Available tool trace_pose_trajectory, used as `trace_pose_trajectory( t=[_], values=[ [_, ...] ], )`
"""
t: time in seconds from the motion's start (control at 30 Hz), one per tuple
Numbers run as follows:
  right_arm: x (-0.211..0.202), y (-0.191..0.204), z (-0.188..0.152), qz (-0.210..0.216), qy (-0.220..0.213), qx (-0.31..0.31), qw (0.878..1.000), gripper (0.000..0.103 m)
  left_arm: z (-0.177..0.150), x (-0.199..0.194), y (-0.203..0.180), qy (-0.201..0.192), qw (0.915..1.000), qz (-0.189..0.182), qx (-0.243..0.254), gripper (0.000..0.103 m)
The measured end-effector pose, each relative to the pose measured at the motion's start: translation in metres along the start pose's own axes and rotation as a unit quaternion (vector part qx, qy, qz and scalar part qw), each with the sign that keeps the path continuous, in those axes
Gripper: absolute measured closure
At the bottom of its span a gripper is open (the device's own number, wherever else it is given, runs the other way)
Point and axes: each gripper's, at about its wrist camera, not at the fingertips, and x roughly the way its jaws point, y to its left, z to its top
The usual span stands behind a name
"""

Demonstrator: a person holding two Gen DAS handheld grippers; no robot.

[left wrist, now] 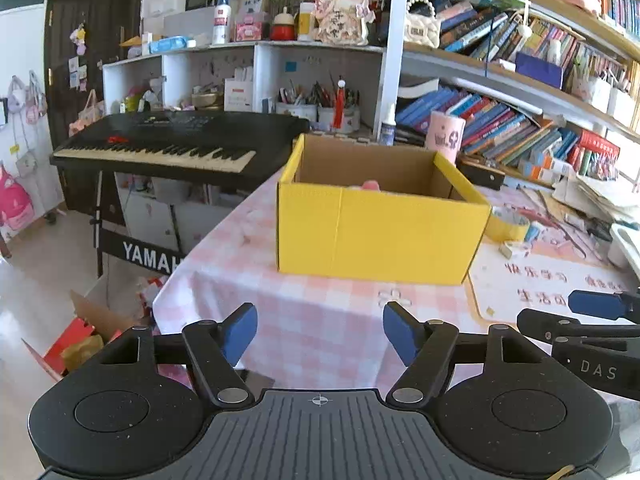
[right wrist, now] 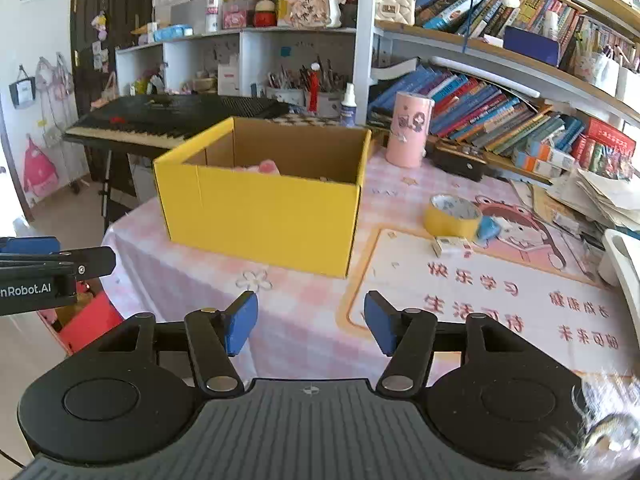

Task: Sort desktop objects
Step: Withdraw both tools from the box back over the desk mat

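Bookshelves crowd behind the counter (right wrist: 304, 320); both the left gripper (left wrist: 320, 332) and right gripper (right wrist: 306, 322) gape wide, empty; reaching for the tape (right wrist: 452, 216) could nudge the box (right wrist: 260, 216).

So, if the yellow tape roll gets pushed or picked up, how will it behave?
Lying flat beside the yellow box, the yellow tape roll should probably slide, not roll. Its hollow ring looks light and fairly stiff. Tipped on edge, it could roll away.

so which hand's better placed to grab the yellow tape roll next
Right, probably. The tape roll lies right of the box, ahead of the right tool, which is open and empty. The left tool faces the box, with the roll off to its right.
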Motion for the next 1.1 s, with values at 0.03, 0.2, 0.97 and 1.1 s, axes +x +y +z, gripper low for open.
trace_pose_trajectory(
  t=[0.03,0.2,0.97,1.1],
  values=[
    [-0.001,0.001,-0.002,-0.001,0.003,0.000,1.000,0.044,-0.002,-0.001,0.000,0.004,1.0000,-0.004,-0.001,0.031],
    [-0.011,0.002,-0.017,-0.015,0.016,0.003,1.000,0.034,-0.016,-0.003,-0.003,0.026,0.9994,-0.020,-0.003,0.029],
    [-0.037,-0.042,-0.051,-0.105,0.062,0.067,0.990,0.031,-0.022,0.013,-0.064,0.060,0.9890,-0.124,0.052,0.028],
    [-0.040,-0.057,-0.054,-0.121,0.066,0.080,0.987,0.031,-0.020,0.020,-0.084,0.067,0.9845,-0.144,0.075,0.028]
  ],
)
